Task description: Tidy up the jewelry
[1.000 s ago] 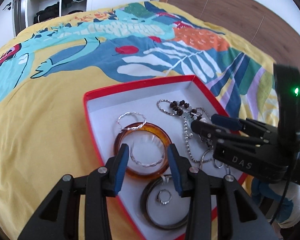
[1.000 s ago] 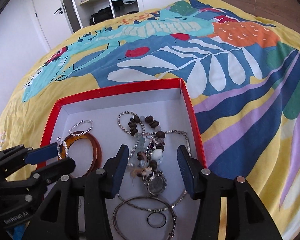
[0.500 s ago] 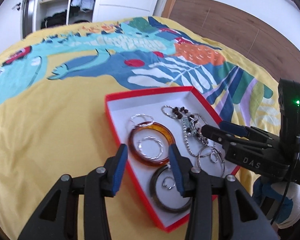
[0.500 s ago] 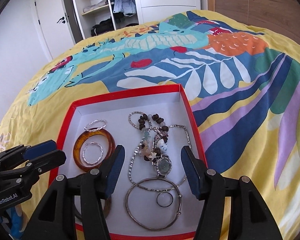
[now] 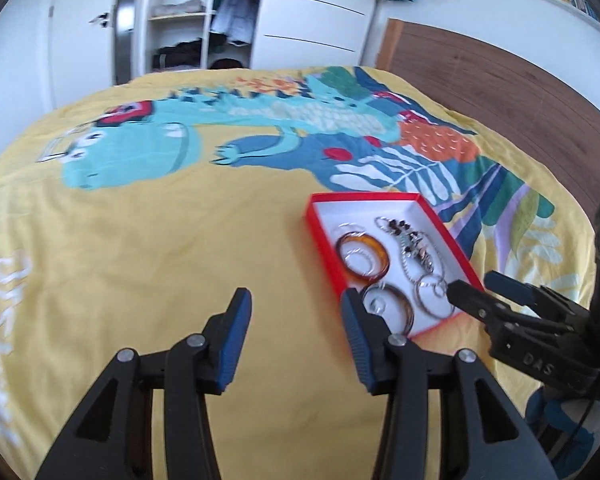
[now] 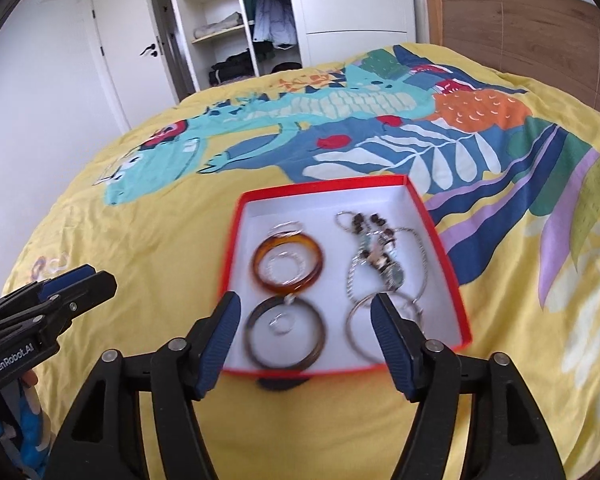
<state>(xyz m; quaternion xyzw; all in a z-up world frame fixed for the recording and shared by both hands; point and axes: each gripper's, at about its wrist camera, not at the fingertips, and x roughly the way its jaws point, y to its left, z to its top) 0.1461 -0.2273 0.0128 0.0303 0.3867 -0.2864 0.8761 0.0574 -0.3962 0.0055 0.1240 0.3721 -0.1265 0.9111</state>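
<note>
box: red tray (image 6: 440,240), white inside, flat on bedspread
left side: amber bangle (image 6: 288,262), dark bangle (image 6: 285,332), small silver rings
right side: tangled beaded chains (image 6: 380,256), silver hoops

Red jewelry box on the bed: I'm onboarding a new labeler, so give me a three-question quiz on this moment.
1. True or false: the left gripper holds a bangle.
2. In the right wrist view, which bangle lies nearer the camera in the red box: A) the amber bangle, B) the dark bangle?
3. Fill in: the beaded necklace lies on the box's ____ side in that view.

Key: 1 false, its jaws are open and hold nothing; the right gripper is open too. 2 B. 3 right.
</note>
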